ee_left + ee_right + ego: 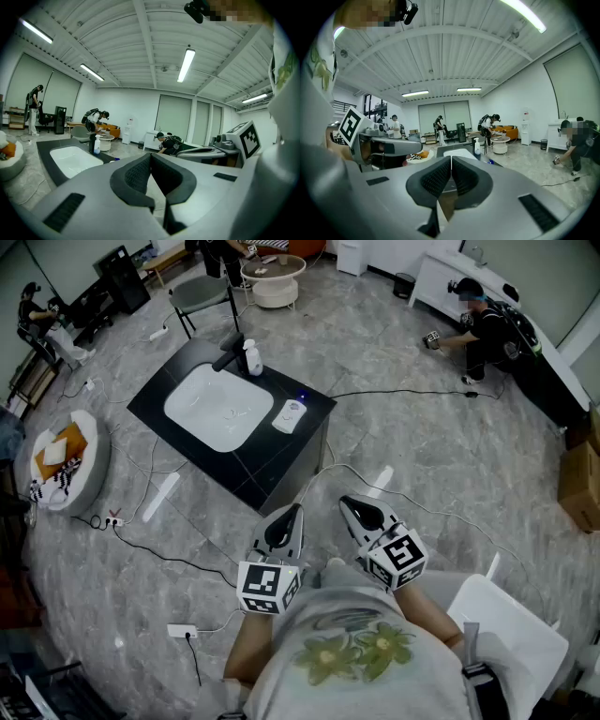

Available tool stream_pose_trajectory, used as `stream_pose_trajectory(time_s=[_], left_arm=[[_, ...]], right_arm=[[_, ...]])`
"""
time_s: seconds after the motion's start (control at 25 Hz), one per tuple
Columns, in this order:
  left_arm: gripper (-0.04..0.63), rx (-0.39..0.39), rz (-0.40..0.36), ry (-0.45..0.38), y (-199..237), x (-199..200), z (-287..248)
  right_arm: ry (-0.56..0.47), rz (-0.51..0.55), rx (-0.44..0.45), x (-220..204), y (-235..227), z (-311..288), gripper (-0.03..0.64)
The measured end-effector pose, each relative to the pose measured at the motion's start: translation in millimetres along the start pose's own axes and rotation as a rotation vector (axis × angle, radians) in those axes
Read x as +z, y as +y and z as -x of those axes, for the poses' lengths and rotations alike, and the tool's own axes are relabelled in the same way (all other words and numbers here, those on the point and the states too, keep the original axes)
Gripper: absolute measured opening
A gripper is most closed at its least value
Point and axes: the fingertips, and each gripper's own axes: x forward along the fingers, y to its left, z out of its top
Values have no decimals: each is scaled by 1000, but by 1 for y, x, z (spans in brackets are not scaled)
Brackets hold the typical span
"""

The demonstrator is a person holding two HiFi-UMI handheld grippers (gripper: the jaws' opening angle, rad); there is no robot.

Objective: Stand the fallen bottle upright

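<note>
Both grippers are held close to the body, well apart from the black counter (281, 451).

- Left gripper (292, 513): jaws pressed together, pads meeting on one line in the left gripper view (150, 158), nothing between them.
- Right gripper (349, 503): jaws likewise pressed together in the right gripper view (451, 161), nothing between them. It sits just beside the left one, tips angled slightly down toward the floor (422, 456).
- Counter: white basin (218, 409) set in the top, black tap (228, 354) at the far corner.
- Spray bottle (252, 359): upright, just beside the tap; also seen from the left gripper (96, 144).
- Small white bottle (289, 415): appears to lie flat on the counter top, just right of the basin, near the front right edge. Too small to make out its cap end.
- Neither gripper touches anything on the counter.
- Surroundings: cables (403, 392) trail over the floor; a round cushion (80, 470) lies to the left; a person (480, 326) crouches at the far right; a white chair (511, 629) stands at the lower right.
</note>
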Motion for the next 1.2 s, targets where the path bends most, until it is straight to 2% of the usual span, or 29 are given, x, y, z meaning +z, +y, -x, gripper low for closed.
stream_pose_trajectory(time_s=[0.28,0.52,0.92,1.2], left_arm=[[18,20,4,20,37,-20,16],[18,22,7,39,55,-28,19],[18,20,22,54,90,-14,-12],[18,9,42,32,112,16,-65]], right_arm=[[-25,-46,9,-22,24,-20,43],[-9,-59,0,-28,24,-26,43],[11,-50,-11,-14,1,-66,44],[23,-59,-11,-4,-45,-111,43]])
